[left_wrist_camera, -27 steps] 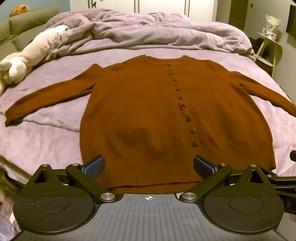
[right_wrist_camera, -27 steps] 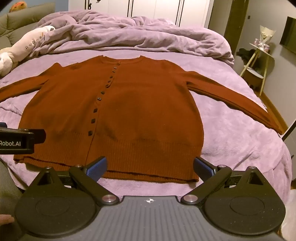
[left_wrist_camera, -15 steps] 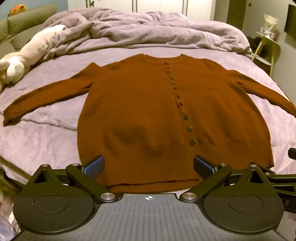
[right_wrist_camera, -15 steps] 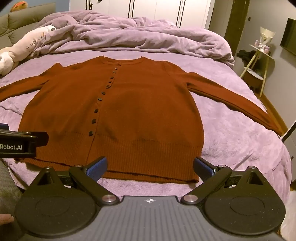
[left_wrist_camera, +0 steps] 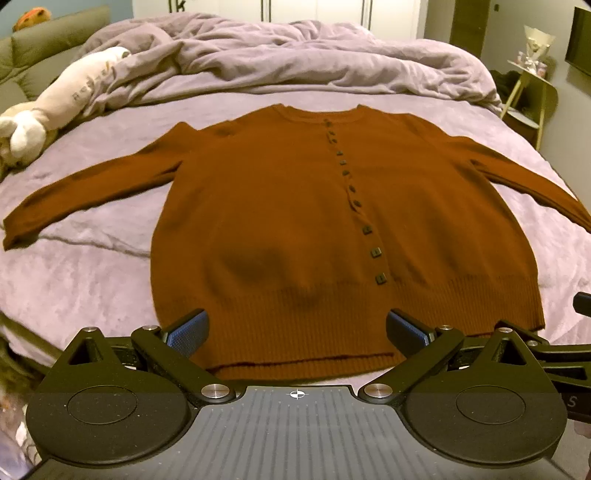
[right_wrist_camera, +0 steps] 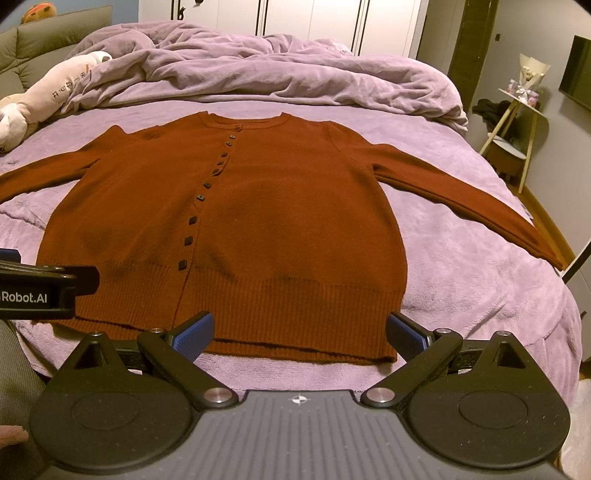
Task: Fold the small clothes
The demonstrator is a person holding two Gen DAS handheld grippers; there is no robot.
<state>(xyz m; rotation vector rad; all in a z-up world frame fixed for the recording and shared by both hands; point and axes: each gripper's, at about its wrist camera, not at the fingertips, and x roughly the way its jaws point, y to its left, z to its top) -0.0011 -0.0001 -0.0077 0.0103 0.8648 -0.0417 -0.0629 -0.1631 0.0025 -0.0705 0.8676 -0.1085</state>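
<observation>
Here, a lilac bedspread (left_wrist_camera: 92,266) covers the bed in front of me, with a crumpled duvet (left_wrist_camera: 295,59) heaped along its far side at twelve o'clock. A long plush toy (left_wrist_camera: 62,99) lies at ten o'clock against a green sofa (right_wrist_camera: 40,40), white wardrobe doors (right_wrist_camera: 314,18) stand behind the duvet, and a small side table (right_wrist_camera: 517,122) sits at two o'clock.

The rust-brown cardigan (left_wrist_camera: 295,221) lies flat and face up in the middle of the bed, buttoned, both sleeves spread out to the sides, its ribbed hem nearest me.

My left gripper (left_wrist_camera: 295,328) hangs above the hem with its blue pads (left_wrist_camera: 188,330) spread wide, nothing between them and nothing touched. My right gripper (right_wrist_camera: 299,332) hangs just as wide over the hem's right part, empty too. In its view the left gripper's body shows at nine o'clock.
</observation>
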